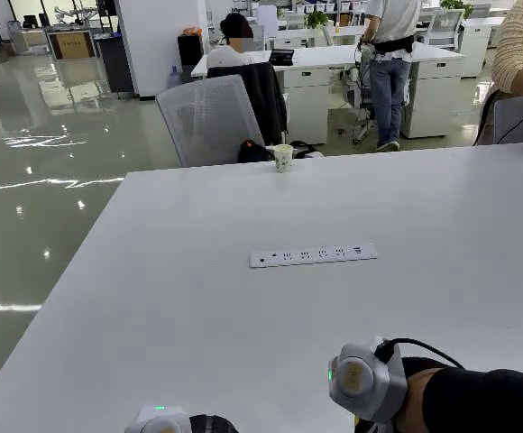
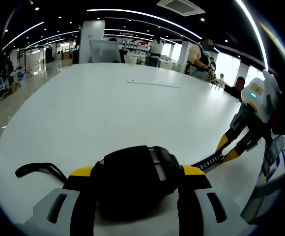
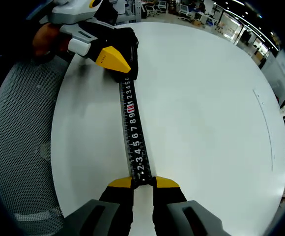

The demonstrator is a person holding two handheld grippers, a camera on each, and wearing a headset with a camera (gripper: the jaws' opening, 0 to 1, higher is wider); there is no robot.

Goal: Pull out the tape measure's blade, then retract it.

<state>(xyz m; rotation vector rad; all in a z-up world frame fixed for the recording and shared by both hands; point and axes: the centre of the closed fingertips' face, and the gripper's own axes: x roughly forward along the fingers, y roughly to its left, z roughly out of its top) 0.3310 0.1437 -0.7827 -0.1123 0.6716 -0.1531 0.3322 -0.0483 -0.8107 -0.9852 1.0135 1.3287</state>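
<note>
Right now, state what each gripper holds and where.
Left gripper clamps the tape measure's case by its sides; right gripper pinches the blade at its end.

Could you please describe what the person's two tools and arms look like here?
The left tool and right tool each have grey slotted bases, black shanks and yellow wedge tips. In the head view, a pale grey rounded body with a green light sits on one tool, and a black cable loops from it over a black sleeve.
</note>
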